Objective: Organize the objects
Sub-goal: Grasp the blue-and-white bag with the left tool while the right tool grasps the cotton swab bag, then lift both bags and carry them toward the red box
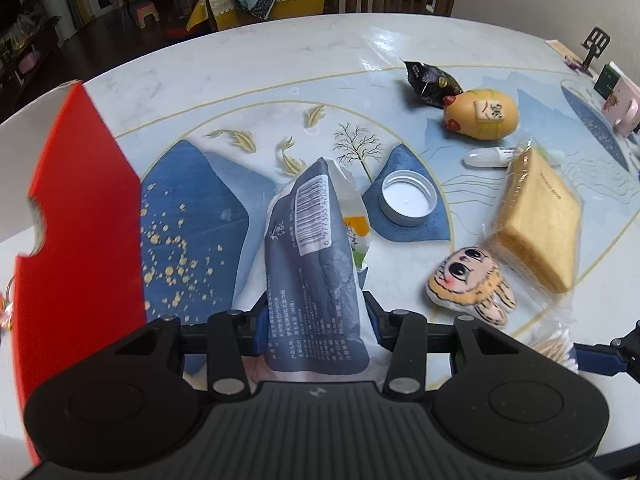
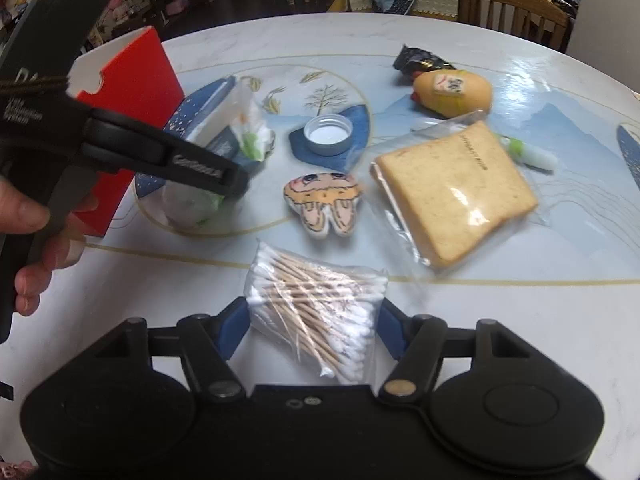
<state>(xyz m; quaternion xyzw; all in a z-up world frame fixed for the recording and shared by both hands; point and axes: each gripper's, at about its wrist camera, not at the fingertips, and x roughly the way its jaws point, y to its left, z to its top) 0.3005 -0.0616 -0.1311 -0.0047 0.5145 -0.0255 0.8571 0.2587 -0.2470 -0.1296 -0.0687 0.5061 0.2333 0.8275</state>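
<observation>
Our left gripper [image 1: 316, 320] pinches the pack [image 1: 316, 264]; our right gripper [image 2: 312, 320] brackets the swabs [image 2: 316, 304], grip unclear.

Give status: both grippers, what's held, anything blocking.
Left gripper shut on tissue pack. Right gripper shut on cotton swab bag. Red box close at left; plush face, wrapped bread ahead.

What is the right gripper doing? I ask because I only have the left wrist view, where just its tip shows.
Observer: The right gripper has its jaws either side of the bag of cotton swabs; whether they squeeze it, I cannot tell.
Operator: Anything hidden behind the bread?
Observer: The white tube has a green end, which the bagged bread covers in your view.
</observation>
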